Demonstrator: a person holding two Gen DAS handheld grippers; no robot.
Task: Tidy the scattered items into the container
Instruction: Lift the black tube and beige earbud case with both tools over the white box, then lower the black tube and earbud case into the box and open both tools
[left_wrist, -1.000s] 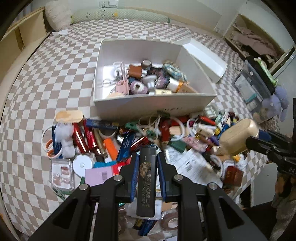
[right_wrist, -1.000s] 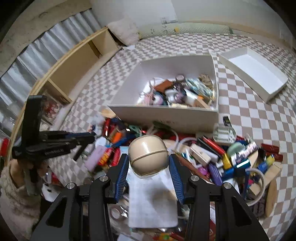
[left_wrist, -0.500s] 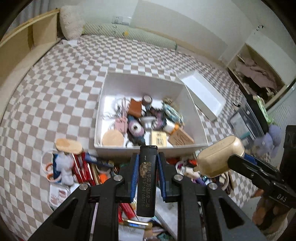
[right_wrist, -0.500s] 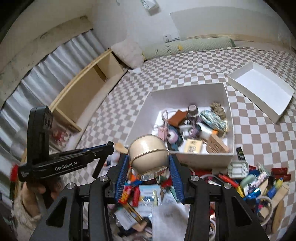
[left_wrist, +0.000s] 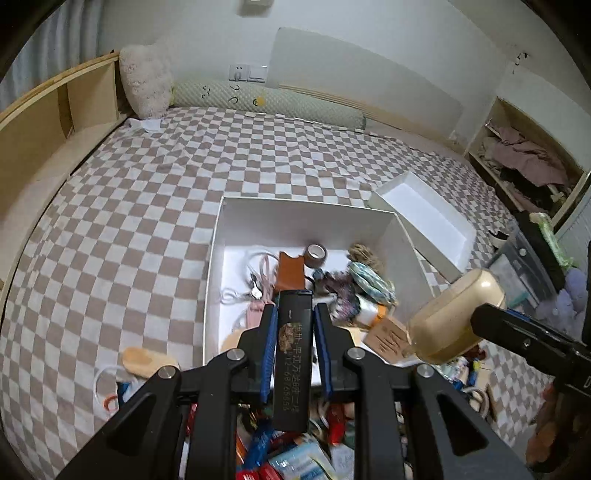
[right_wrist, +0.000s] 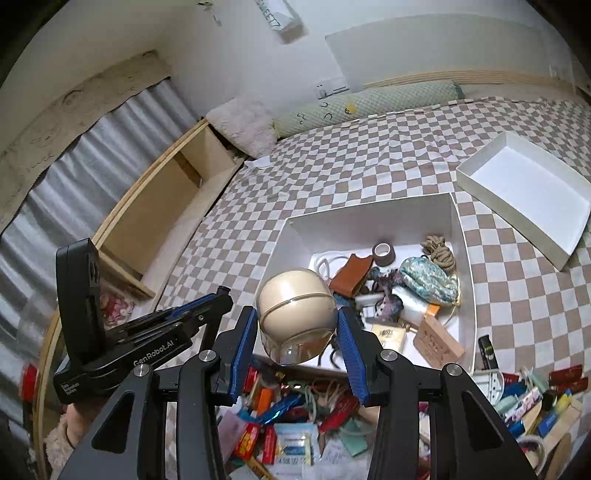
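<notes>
Checkered brown-and-white bedding (left_wrist: 147, 221) carries a large white cardboard box (left_wrist: 295, 218) holding a brown leather pouch (left_wrist: 291, 271), a brown tape roll (left_wrist: 316, 254), patterned fabric bundles (left_wrist: 371, 278) and coiled rope (right_wrist: 439, 251). Left gripper (left_wrist: 294, 325) is clamped on a black rectangular lighter (left_wrist: 293, 354) above the box's near edge. Right gripper (right_wrist: 297, 332) squeezes a beige rounded case (right_wrist: 295, 310) over it. A shallow white lid (right_wrist: 524, 192) lies beside the box.

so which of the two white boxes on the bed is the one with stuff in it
The larger, deeper white box, nearest both grippers, holds items such as a tape roll and rope bundle. The shallow white tray beside it on the checkered bedspread shows nothing inside.
</notes>
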